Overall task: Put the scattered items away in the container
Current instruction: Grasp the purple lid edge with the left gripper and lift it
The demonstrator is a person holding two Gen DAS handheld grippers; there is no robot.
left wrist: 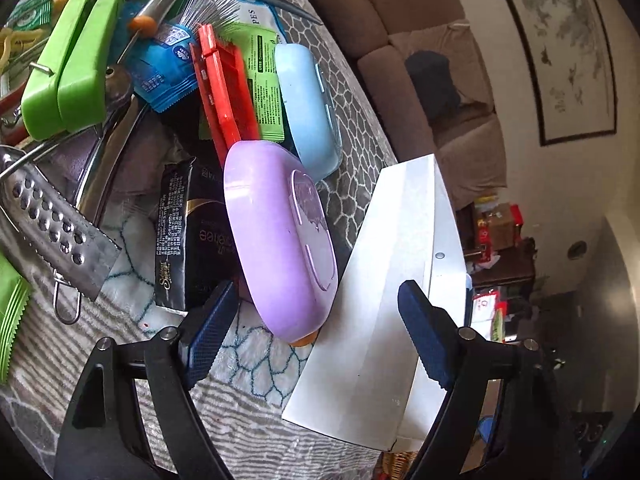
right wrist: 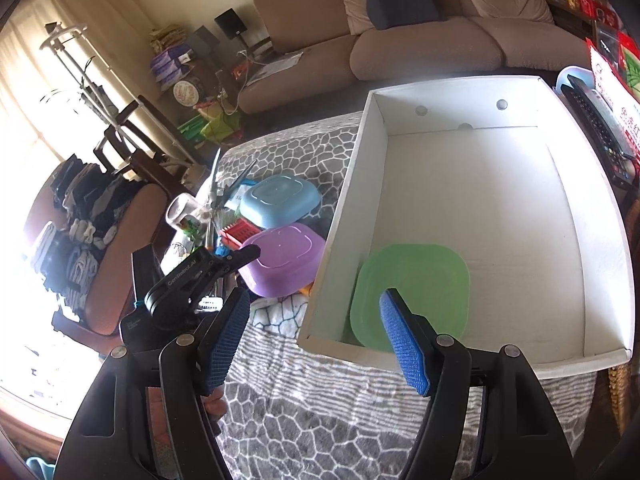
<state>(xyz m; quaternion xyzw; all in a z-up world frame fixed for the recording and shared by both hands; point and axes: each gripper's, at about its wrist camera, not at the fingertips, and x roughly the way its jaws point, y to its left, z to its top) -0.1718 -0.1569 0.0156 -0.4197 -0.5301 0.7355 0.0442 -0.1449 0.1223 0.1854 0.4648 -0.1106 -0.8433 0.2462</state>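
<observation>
Left wrist view: nearest the lens was the left gripper [left wrist: 316, 332], its blue-padded fingers [left wrist: 208, 332] spread wide w/ nothing between them, hanging over the grey-and-white patterned cloth [left wrist: 248, 412]. Just ahead lay an upturned lilac plastic bowl [left wrist: 280, 240], its near end between the two pads, its right edge beside the outer wall of the white cardboard box [left wrist: 384, 304]. Behind it sat an upturned pale blue plastic bowl [left wrist: 308, 108]. A red plastic comb-like tool [left wrist: 224, 88] ran between them & a green printed sachet [left wrist: 264, 80]. Left of that: black coffee sachet [left wrist: 188, 236], perforated metal grater [left wrist: 48, 216], bright green plastic stapler-shaped case [left wrist: 72, 64].

Right wrist view: right gripper [right wrist: 316, 340] also spread apart, empty, above the box's near-left corner. Inside the white box [right wrist: 600, 208], a translucent green square plastic bowl [right wrist: 412, 292] lay in that corner; rest of the floor bare. Lilac bowl [right wrist: 280, 260] & blue bowl [right wrist: 276, 200] sat on the cloth [right wrist: 320, 432] just outside the box's left wall. Left gripper [right wrist: 208, 276] showed beside the lilac bowl. Brown sofa [right wrist: 400, 32] behind.
</observation>
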